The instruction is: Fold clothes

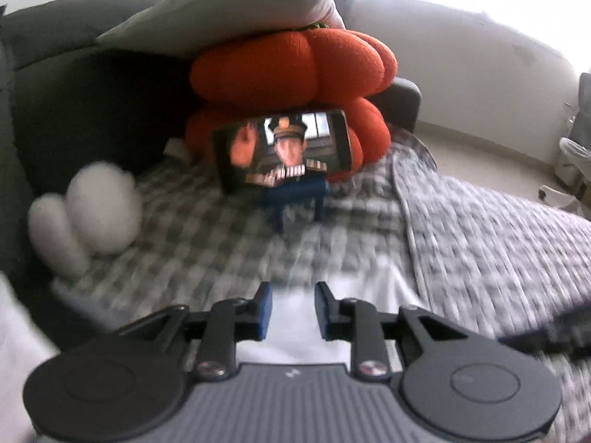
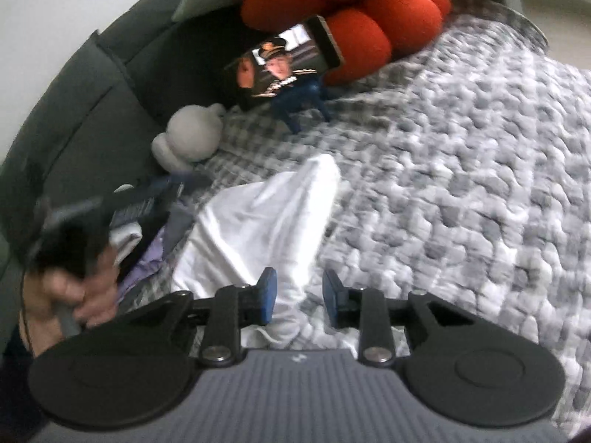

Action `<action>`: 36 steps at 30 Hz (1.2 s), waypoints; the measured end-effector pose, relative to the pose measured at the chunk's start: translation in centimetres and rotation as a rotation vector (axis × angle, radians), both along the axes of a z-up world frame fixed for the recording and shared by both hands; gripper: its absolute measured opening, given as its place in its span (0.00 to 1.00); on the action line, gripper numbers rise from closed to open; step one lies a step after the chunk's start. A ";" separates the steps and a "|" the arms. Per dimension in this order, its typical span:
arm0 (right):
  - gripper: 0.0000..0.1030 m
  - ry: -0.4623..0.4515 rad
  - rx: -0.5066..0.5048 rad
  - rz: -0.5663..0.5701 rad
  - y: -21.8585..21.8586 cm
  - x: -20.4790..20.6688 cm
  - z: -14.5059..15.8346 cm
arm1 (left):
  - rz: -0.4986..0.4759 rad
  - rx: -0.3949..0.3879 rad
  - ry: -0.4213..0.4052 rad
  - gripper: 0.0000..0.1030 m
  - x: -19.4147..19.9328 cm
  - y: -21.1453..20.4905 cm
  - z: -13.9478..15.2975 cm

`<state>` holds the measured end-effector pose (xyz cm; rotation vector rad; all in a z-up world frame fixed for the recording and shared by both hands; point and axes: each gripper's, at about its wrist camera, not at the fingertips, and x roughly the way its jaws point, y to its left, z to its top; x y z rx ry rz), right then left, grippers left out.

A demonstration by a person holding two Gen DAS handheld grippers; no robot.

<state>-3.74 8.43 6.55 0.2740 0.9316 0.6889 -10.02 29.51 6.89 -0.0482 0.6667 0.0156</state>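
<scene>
A white garment [image 2: 258,221] lies rumpled on the grey-and-white quilt [image 2: 461,184], running from mid-bed down to my right gripper [image 2: 300,297]. That gripper is open; the cloth passes under its left fingertip and nothing sits between the pads. In the left wrist view my left gripper [image 1: 293,312] is also open, hovering just over the white garment [image 1: 295,332], which fills the gap below its blue pads. The right wrist view shows the left gripper [image 2: 110,214] as a dark blur at the garment's left edge, held by a hand [image 2: 66,295].
A phone [image 1: 284,147] playing video leans on a blue stand [image 1: 295,192] against an orange plush cushion [image 1: 295,62]. A grey pillow [image 1: 229,11] lies on top. A white soft toy [image 1: 96,210] sits by the dark sofa back [image 1: 74,118]. Purple and grey clothes [image 2: 151,254] lie left of the garment.
</scene>
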 end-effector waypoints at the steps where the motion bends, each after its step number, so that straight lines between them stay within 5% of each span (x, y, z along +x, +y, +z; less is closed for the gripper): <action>1: 0.32 0.003 -0.005 -0.007 0.3 0.3 -0.2 | -0.016 -0.012 0.009 0.25 -0.6 -0.1 -0.5; 7: 0.42 0.044 -0.006 -0.035 2.0 3.8 -1.9 | -0.092 -0.049 0.086 0.25 -1.8 -0.6 -4.1; 12: 0.43 0.047 0.061 -0.073 2.4 6.5 -3.2 | -0.110 -0.082 0.069 0.26 -2.2 0.0 -5.0; 13: 0.38 0.064 0.086 -0.088 2.3 7.0 -3.6 | -0.115 -0.082 0.065 0.26 -2.4 0.1 -5.0; 14: 0.16 0.068 0.093 -0.099 2.2 7.3 -3.8 | -0.120 -0.080 0.060 0.26 -2.5 0.2 -5.1; 15: 0.10 0.061 0.088 -0.108 2.3 7.5 -3.9 | -0.126 -0.079 0.054 0.26 -2.8 0.2 -5.0; 20: 0.07 0.003 0.099 -0.163 1.6 7.8 -3.1 | -0.146 -0.090 0.042 0.26 -3.9 1.1 -5.2; 24: 0.00 -0.021 0.013 -0.189 1.5 8.2 -3.6 | -0.134 -0.130 0.042 0.26 -4.8 2.2 -5.3; 29: 0.17 -0.075 -0.027 -0.152 2.4 8.0 -3.2 | -0.078 -0.163 0.007 0.33 -6.0 3.4 -4.3; 36: 0.17 -0.162 -0.079 -0.116 4.3 7.8 -2.4 | -0.022 -0.149 0.027 0.37 -5.3 4.4 -4.6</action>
